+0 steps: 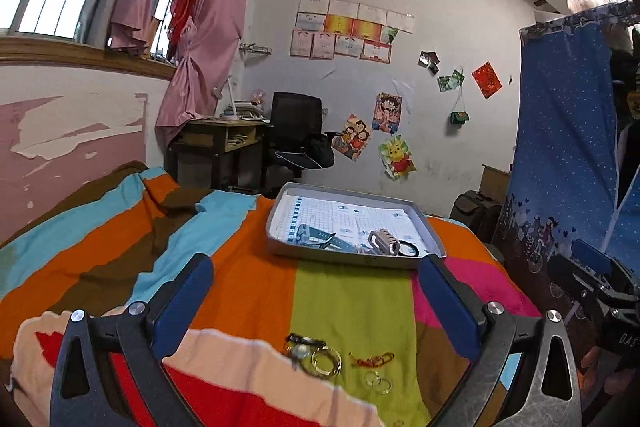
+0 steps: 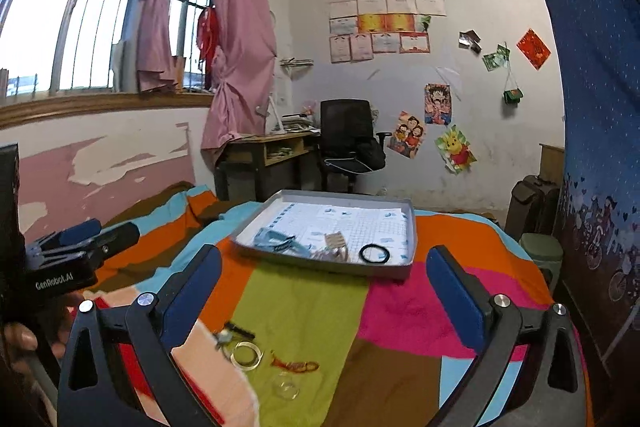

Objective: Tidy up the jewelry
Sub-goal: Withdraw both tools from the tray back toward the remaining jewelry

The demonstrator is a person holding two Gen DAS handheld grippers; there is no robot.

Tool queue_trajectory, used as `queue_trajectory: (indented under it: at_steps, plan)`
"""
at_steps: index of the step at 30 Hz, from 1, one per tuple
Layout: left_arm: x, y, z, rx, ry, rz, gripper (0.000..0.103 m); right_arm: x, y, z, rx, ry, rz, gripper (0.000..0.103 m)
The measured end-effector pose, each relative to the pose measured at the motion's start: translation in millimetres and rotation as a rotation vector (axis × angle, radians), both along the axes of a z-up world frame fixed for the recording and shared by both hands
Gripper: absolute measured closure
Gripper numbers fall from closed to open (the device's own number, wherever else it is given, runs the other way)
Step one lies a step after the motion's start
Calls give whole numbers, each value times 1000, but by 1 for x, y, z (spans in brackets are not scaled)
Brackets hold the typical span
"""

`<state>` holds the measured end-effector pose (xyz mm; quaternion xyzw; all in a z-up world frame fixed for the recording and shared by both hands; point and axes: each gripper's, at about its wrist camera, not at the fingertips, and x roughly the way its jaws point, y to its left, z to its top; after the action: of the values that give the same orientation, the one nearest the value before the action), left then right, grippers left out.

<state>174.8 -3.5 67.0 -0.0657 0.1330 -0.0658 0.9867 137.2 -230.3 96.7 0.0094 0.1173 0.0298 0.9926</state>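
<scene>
A shallow grey tray [image 1: 434, 231] [image 2: 410, 227] lies on the striped bedspread and holds a blue strap [image 1: 316, 233] [image 2: 276, 241], a beige hair claw [image 1: 385, 242] [image 2: 335, 242] and a black ring [image 1: 409, 248] [image 2: 374, 253]. Nearer, on the green stripe, lie a gold bangle [image 1: 327, 359] [image 2: 247, 353], a red cord piece [image 1: 372, 360] [image 2: 294, 365], small clear rings [image 1: 378, 383] [image 2: 286, 385] and a dark clip with a pearl [image 1: 301, 345] [image 2: 230, 334]. My left gripper [image 1: 316, 291] and right gripper [image 2: 326, 281] are both open and empty, above the loose pieces.
The bedspread [image 1: 248, 279] covers the bed. A desk [image 2: 266, 151] and black chair [image 2: 348, 139] stand behind it by the wall. A blue curtain [image 2: 596, 107] hangs at the right, with a suitcase [image 2: 532, 207] beside it.
</scene>
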Motion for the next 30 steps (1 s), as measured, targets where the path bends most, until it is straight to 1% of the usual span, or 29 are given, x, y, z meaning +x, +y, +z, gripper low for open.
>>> queue_trajectory:
  at_steps: [5, 11, 18, 21, 25, 30]
  plan:
    - [-30, 10, -9, 15, -2, 11, 0, -36, 5, -6, 5, 3, -2, 2]
    - [-51, 21, -27, 34, 32, 20, 0, -56, 5, -22, 36, 39, -20, 2]
    - [-64, 23, -52, 41, 84, 35, 0, -67, 8, -54, 56, 102, -52, 2]
    - [-65, 20, -59, 38, 109, 25, 0, -70, 10, -70, 49, 134, -62, 2]
    - [-63, 16, -69, 49, 149, 15, 0, -68, 10, -87, 57, 180, -68, 2]
    - [-60, 16, -75, 53, 172, 14, 0, -62, 3, -102, 69, 228, -80, 2]
